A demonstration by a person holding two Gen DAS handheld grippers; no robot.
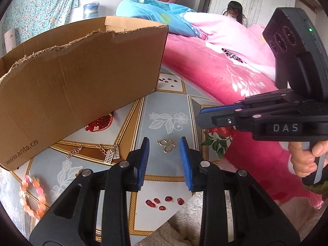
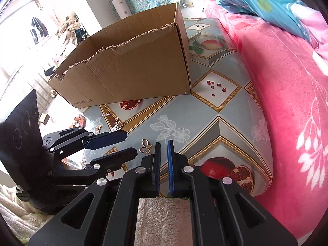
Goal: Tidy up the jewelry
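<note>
- Broadly, the table (image 2: 205, 110) with its fruit-printed cloth carries everything, and a pink blanket (image 2: 287, 102) lies along its far side.
- The cardboard box (image 1: 82, 78) stands open-topped on the table, its torn near edge facing me; I judge it is where the jewelry goes, so it sits close to the loose pieces.
- My left gripper (image 1: 164, 153) points down at the cloth with its blue pads partly apart and nothing between them; I judge that gap suits a small flat piece.
- My right gripper (image 2: 163, 151) hangs beside it with the pads nearly together, only a thin slit between, and it holds nothing, so it stays out of the way.
- A beaded bracelet (image 1: 30, 196) of orange and pink beads lies at the table's edge, well apart from my left jaws.
- A chain with 2 small abacus-like charms (image 1: 111, 153) lies just below the box front, near a second short chain (image 1: 73, 152).
- The gold butterfly pendant (image 1: 166, 146) lies flat on the cloth just ahead of my left jaws, roughly in line with the gap; I take it as the next pick, not yet touched.
</note>
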